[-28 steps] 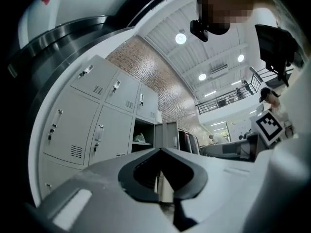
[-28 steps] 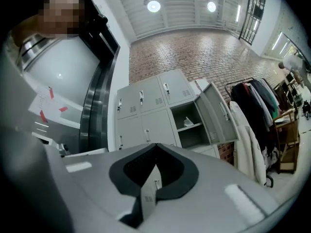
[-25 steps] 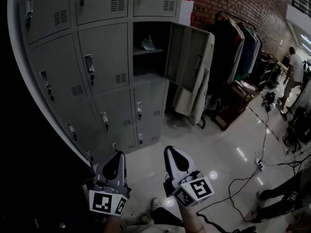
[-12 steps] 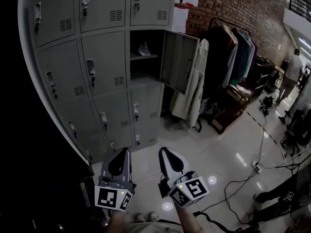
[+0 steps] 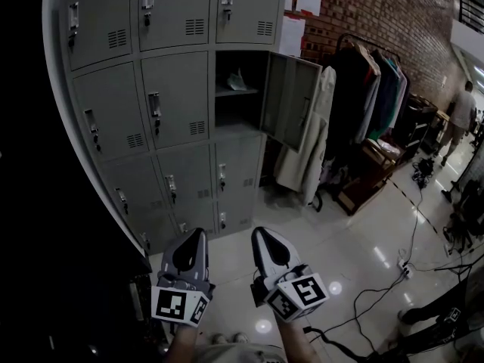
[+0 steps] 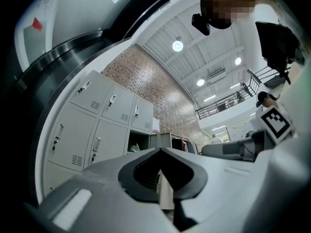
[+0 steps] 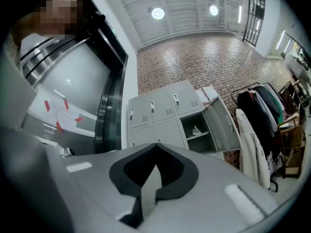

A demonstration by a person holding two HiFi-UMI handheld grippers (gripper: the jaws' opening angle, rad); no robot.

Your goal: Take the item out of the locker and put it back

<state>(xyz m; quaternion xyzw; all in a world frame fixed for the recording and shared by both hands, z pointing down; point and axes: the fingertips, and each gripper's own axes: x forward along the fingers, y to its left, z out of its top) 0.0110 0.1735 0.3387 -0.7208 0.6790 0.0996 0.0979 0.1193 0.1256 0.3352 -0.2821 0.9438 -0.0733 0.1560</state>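
A bank of grey lockers (image 5: 174,97) stands ahead, with one compartment (image 5: 236,89) open and its door (image 5: 291,100) swung out to the right. On that compartment's shelf lies a small pale crumpled item (image 5: 237,80), which also shows in the right gripper view as the same item (image 7: 196,130). My left gripper (image 5: 198,233) and right gripper (image 5: 259,231) hover side by side low in the head view, well short of the lockers and pointing towards them. Both are shut with nothing between their jaws. The left gripper (image 6: 160,149) and the right gripper (image 7: 156,144) show closed tips in their own views.
A pale coat (image 5: 314,150) hangs just right of the open door. A clothes rack (image 5: 378,89) with dark garments stands against the brick wall. Cables (image 5: 378,278) trail across the glossy floor at the right. A person (image 5: 461,112) stands far off at the right edge.
The head view has swung, so the lockers now sit further right and look more upright. Both grippers have edged up and forward together and stayed shut.
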